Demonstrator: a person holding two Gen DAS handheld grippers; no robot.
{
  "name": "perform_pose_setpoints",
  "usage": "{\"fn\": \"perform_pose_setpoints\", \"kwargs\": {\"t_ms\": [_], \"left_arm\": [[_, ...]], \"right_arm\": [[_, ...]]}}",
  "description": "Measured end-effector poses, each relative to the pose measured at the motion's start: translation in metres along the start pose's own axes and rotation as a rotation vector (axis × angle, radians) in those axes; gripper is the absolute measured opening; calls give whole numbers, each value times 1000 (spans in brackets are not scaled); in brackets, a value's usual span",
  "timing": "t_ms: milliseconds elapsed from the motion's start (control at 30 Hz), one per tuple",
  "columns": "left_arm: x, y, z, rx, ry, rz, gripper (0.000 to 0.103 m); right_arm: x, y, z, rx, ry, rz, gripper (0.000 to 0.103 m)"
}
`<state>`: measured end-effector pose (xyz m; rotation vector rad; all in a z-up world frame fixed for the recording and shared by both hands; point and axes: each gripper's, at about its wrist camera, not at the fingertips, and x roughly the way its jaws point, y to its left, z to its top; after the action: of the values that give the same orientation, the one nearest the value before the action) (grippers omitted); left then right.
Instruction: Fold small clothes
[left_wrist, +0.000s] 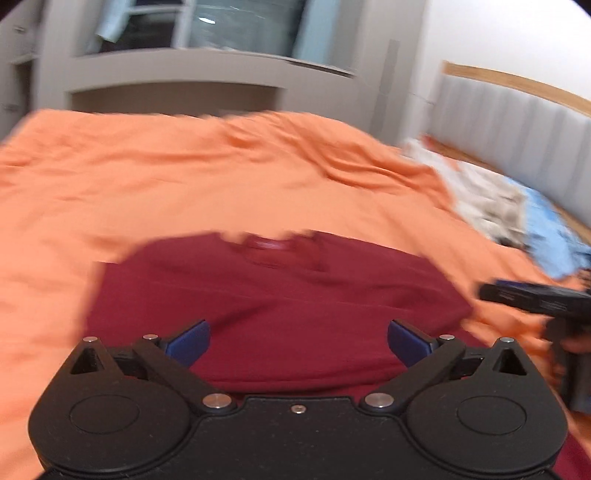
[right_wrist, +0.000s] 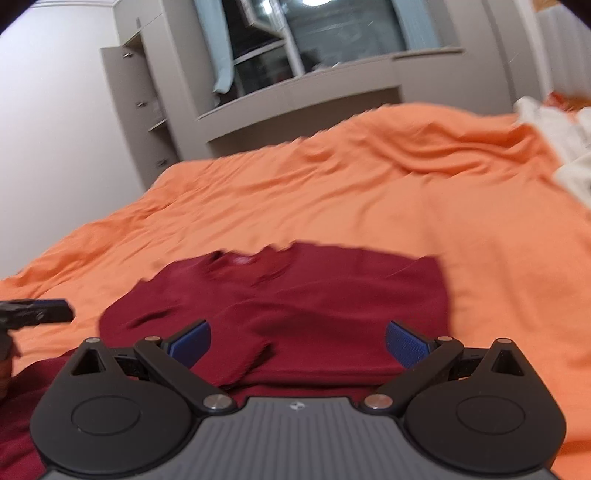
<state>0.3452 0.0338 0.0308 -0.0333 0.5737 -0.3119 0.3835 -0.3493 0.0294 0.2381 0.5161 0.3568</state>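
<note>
A dark red shirt (left_wrist: 280, 295) lies partly folded on the orange bedspread (left_wrist: 184, 184), collar at its far edge. My left gripper (left_wrist: 298, 341) hangs above its near part, jaws wide apart with nothing between the blue pads. In the right wrist view the same shirt (right_wrist: 332, 306) shows a sleeve folded over its middle. The right gripper (right_wrist: 297, 341) is also open above it and holds nothing. Each gripper's finger shows at the edge of the other's view: the right one (left_wrist: 535, 297), the left one (right_wrist: 37, 314).
A heap of pale and light blue clothes (left_wrist: 517, 218) lies at the right of the bed, near a grey padded headboard (left_wrist: 517, 122). Beyond the bed's far edge stand grey cabinets with a window (right_wrist: 314, 55). Bare orange bedspread (right_wrist: 369, 192) stretches beyond the shirt.
</note>
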Motion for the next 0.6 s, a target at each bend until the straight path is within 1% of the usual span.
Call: {"fn": "perform_pose_setpoints", "kwargs": {"t_ms": [100,133,167,200,233,300,333,367,433,467,533,600], "left_arm": [[-11,30,-1,-21,-14,137,102],[-14,40,-2,-21,-18,185,102],[-14,49,-2,-18,-10,238,102],[-13,57,0,-5,5,290,102],[-12,63,1,13,13,327,102],[-9,77,5,51,28,376,102],[-8,84,5,56,34,394,102],[-5,93,4,49,43,410,102],[-2,110,4,15,74,403,102],[1,118,4,-10,93,386,102],[4,125,2,-38,116,351,102],[7,124,1,-21,123,320,102]], "right_arm": [[16,13,2,-40,33,10,101],[22,17,4,-60,44,12,97],[30,22,6,-81,60,10,90],[37,25,7,-101,78,6,86],[43,28,7,-118,99,-2,78],[55,33,4,-134,142,8,73],[60,34,2,-137,170,22,64],[65,36,0,-143,196,34,44],[70,42,-3,-172,226,24,21],[69,44,-2,-179,222,30,13],[63,46,6,-159,196,61,8],[53,48,19,-130,140,96,6]]}}
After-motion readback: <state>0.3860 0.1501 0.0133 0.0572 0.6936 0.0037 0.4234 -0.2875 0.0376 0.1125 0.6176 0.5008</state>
